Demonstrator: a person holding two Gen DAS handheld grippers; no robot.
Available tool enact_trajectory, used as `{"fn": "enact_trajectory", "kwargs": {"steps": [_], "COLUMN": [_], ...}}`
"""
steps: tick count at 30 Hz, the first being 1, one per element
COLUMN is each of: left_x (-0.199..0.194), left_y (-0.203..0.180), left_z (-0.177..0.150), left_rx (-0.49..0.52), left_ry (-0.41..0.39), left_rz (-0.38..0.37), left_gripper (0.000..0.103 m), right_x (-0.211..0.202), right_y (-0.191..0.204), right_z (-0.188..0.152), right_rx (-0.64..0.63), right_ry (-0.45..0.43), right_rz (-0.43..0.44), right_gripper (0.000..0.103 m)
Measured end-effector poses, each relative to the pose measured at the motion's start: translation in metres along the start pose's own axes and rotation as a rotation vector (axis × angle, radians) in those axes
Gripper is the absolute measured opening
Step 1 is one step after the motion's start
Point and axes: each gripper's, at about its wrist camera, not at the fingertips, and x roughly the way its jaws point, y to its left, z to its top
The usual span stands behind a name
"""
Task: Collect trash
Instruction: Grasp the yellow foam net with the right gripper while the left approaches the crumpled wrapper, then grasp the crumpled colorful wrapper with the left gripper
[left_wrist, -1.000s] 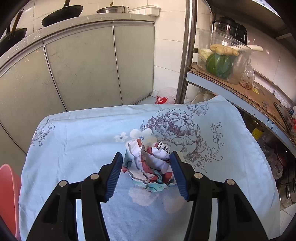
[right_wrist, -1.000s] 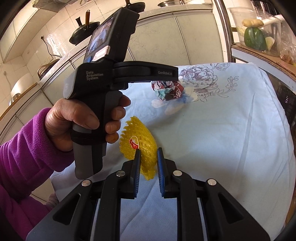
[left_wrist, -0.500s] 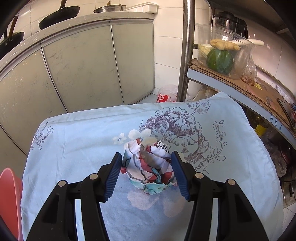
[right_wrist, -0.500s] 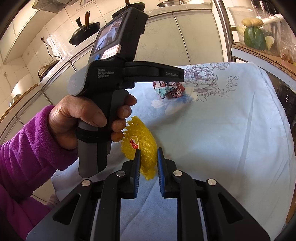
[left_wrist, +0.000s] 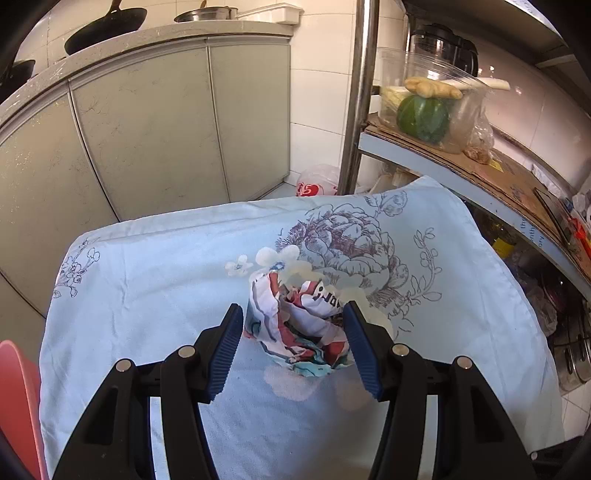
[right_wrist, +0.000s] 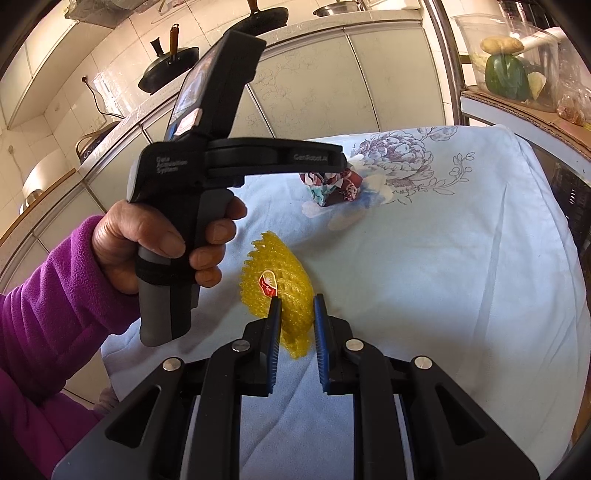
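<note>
The left hand-held gripper (left_wrist: 293, 339) is straddling the crumpled printed wrapper (left_wrist: 297, 328), its jaws having just been opening and now standing spread with the wrapper between them, the pads not pressing it. The wrapper is lying on the light blue floral cloth (left_wrist: 147, 280) covering the surface. Nearer the person than the wrapper, the right hand-held gripper (right_wrist: 295, 332) is pinching the yellow foam fruit net (right_wrist: 280, 284) on the same cloth. A hand (right_wrist: 147, 243) in a purple sleeve (right_wrist: 48, 317) is gripping the left device's handle.
</note>
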Motion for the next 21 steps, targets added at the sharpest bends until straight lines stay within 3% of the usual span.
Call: {"fn": "enact_trajectory", "kwargs": {"steps": [8, 16, 18, 21], "left_x": [-0.011, -0.019, -0.024, -0.030], "left_y": [0.005, 0.010, 0.012, 0.017], "left_z": [-0.011, -0.020, -0.022, -0.019], "left_rx": [0.017, -0.003, -0.008, -0.034], "left_ry": [-0.018, -0.048, -0.069, -0.080], "left_rz": [-0.034, -0.047, -0.037, -0.052], "left_gripper": [0.052, 0.041, 0.023, 0.018], "right_x": [0.000, -0.001, -0.001, -0.001], "right_y": [-0.001, -0.001, -0.001, -0.001], "right_z": [0.000, 0.001, 0.001, 0.001], "right_rx": [-0.002, -0.003, -0.003, -0.003], "right_ry": [0.000, -0.004, -0.004, -0.004], "right_rz": [0.003, 0.004, 0.004, 0.003], "right_gripper": [0.017, 0.017, 0.017, 0.017]}}
